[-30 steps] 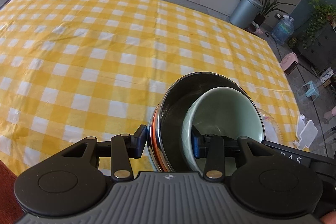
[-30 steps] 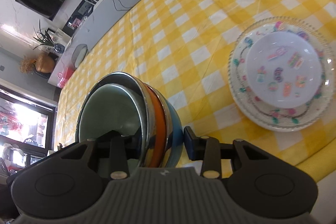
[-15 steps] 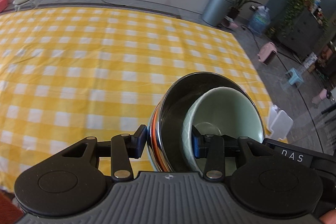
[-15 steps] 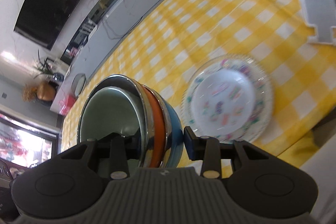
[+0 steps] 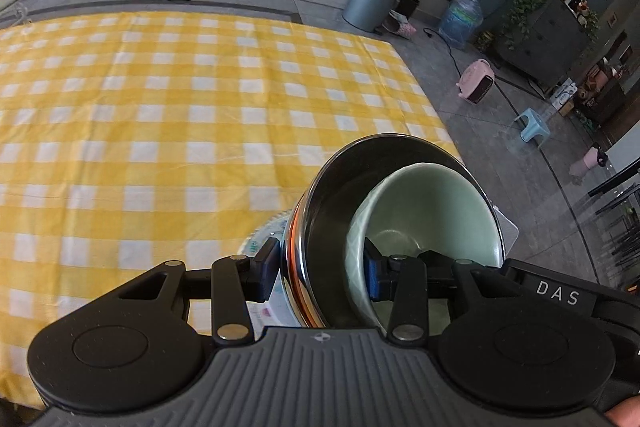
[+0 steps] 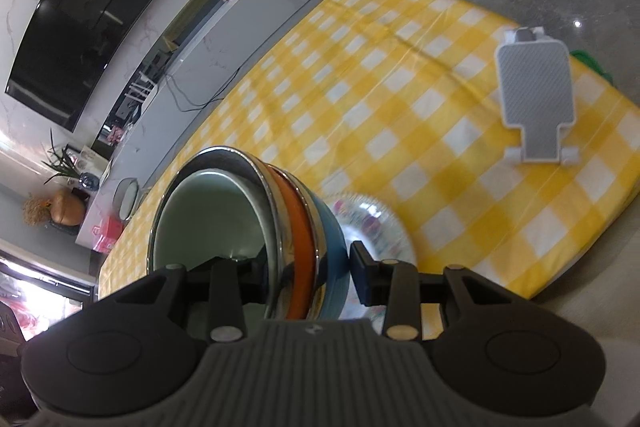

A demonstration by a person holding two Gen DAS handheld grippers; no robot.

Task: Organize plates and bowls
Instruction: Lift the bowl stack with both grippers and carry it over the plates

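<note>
Item: nest of bowls [image 5: 384,227], carried tilted above the yellow checked tablecloth [image 5: 160,107]. Outermost a blue bowl [image 6: 332,247], then an orange one [image 6: 296,227], a steel bowl [image 5: 320,211], and innermost a pale green bowl [image 5: 432,211].

Hold: left gripper [image 5: 320,277] clamped across the near rim, one pad outside the steel wall, one inside the green bowl. Right gripper [image 6: 308,275] clamped on the opposite rim, one pad inside, one on the blue wall.

Below: patterned plates [image 6: 372,227], partly hidden by the nest.

Handling, judged: heavy as a set; stiff; steel slick; the green bowl looks like breakable ceramic and sits loose, liable to slide. Grip rims at opposite sides, keep level.

Also present: a white stand [image 6: 536,99] near the table edge.
</note>
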